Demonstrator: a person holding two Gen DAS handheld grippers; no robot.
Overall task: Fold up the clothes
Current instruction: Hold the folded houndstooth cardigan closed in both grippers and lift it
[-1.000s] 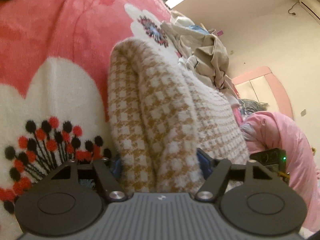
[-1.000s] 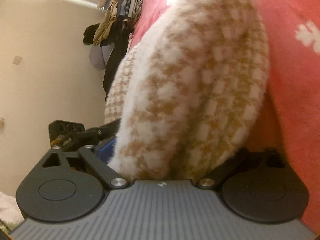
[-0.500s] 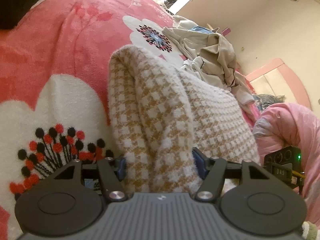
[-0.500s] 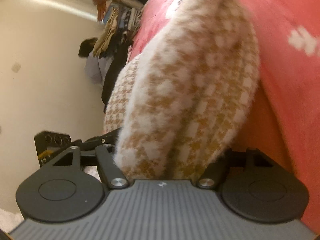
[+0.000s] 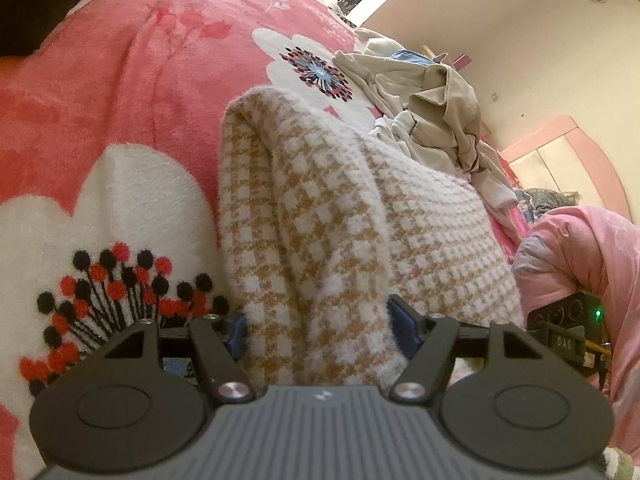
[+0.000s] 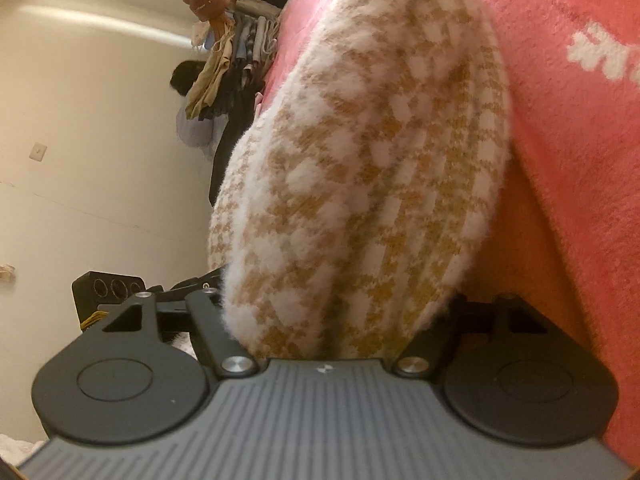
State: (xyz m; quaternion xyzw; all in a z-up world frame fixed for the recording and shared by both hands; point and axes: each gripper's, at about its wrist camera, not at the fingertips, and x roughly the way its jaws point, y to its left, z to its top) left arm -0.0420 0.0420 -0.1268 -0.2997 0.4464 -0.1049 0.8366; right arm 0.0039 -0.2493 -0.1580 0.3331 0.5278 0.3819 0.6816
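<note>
A fluffy tan-and-white houndstooth sweater (image 5: 320, 216) lies bunched in thick folds on the pink flowered blanket (image 5: 132, 80). My left gripper (image 5: 320, 328) is shut on a fold of it, the blue pads pressed into the knit on both sides. In the right wrist view the same sweater (image 6: 360, 168) fills the middle, and my right gripper (image 6: 340, 312) is shut on another thick fold, its fingertips hidden in the fabric. The other gripper's body shows at the left edge of that view.
A pile of beige and white clothes (image 5: 432, 100) lies on the blanket beyond the sweater. A pink quilt (image 5: 580, 264) is at the right. Hanging clothes (image 6: 228, 64) and a cream wall are at the left of the right wrist view.
Both grippers have kept their hold on the sweater. The left view has tilted so more blanket and the clothes pile show. The right view has swung so hanging clothes sit lower.
</note>
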